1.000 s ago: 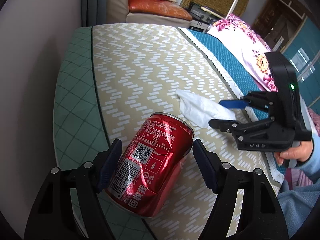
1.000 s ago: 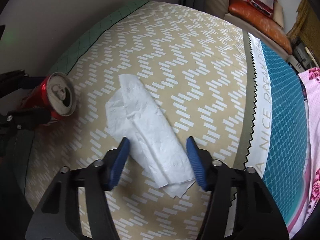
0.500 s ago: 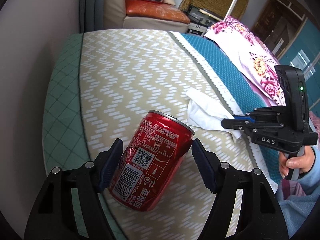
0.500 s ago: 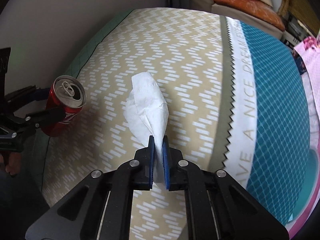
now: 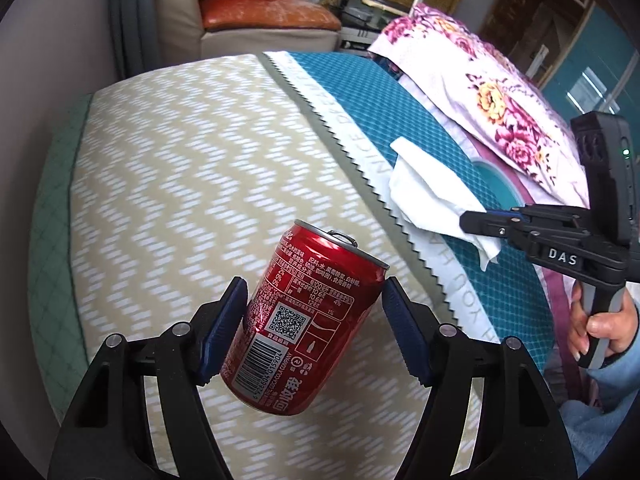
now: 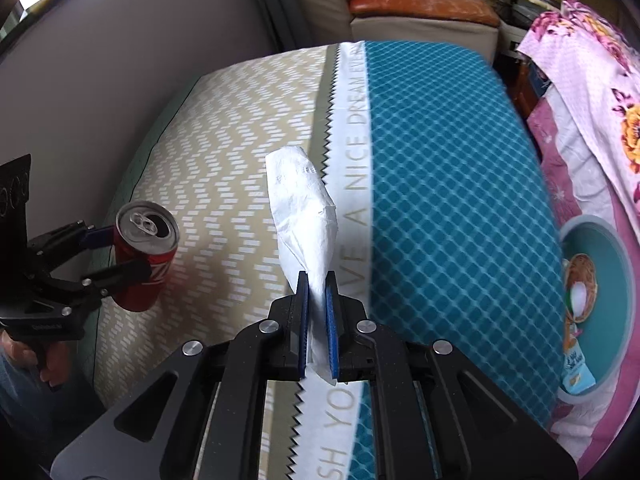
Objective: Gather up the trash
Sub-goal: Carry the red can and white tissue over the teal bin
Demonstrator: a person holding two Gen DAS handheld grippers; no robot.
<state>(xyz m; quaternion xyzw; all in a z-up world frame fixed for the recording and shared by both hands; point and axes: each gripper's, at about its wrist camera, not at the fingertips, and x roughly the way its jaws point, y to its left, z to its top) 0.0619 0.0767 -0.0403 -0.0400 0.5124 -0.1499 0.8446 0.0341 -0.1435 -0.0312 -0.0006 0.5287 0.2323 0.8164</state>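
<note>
A red can [image 5: 310,316] is held tilted between the pads of the left gripper [image 5: 314,326], lifted clear of the bed [image 5: 180,152]; a white tissue [image 6: 306,216] is pinched at its lower end by the right gripper [image 6: 318,312], whose jaws are clenched almost flat on the paper; the rest of the tissue hangs free above the bedcover.

The step in hand is judged to be the carrying of both pieces of trash away to wherever they are gathered; no bin is seen in either view, so its place cannot be told. The can should be kept from tipping further, since its top is open and any dregs could be spilled on the cover; the squeeze should be kept firm but not crushing, as thin metal dents easily. The tissue is light and limp; a slow sweep is advised so that it is not torn or shaken loose.

A flowered quilt [image 5: 492,92] is heaped along the far right edge of the bed; a sofa [image 5: 260,24] with an orange cushion stands beyond its head; a wall runs close along the left. The two grippers are well apart, so no clash between them is expected; the quilt could be brushed by the trailing tissue.
</note>
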